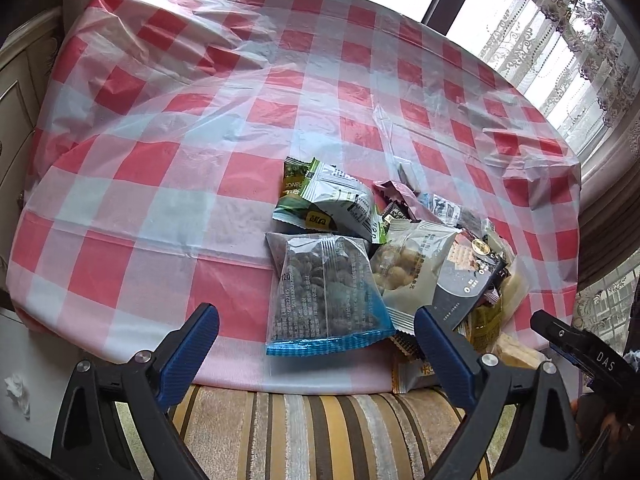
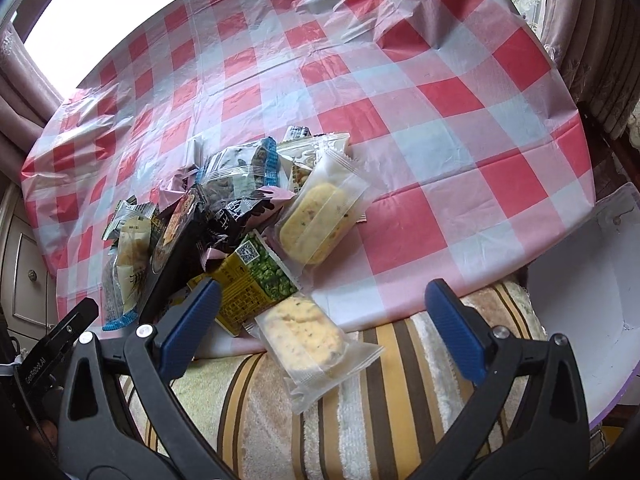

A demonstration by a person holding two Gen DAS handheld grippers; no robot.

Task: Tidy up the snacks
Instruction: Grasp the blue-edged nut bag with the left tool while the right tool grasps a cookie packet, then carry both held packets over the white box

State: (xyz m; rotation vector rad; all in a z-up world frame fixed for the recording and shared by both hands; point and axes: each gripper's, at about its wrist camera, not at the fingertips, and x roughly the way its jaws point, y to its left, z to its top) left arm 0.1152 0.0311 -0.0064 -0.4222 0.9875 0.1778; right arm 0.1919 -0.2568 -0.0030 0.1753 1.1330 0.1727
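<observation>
Gripper over checked tablecloth, perhaps by window.

Black grippers, blue ribbed jaws, silver screws

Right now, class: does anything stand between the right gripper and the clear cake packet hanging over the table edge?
Nothing visible does. The right gripper is open, and the cake packet lies between its fingers, uncovered.
</observation>
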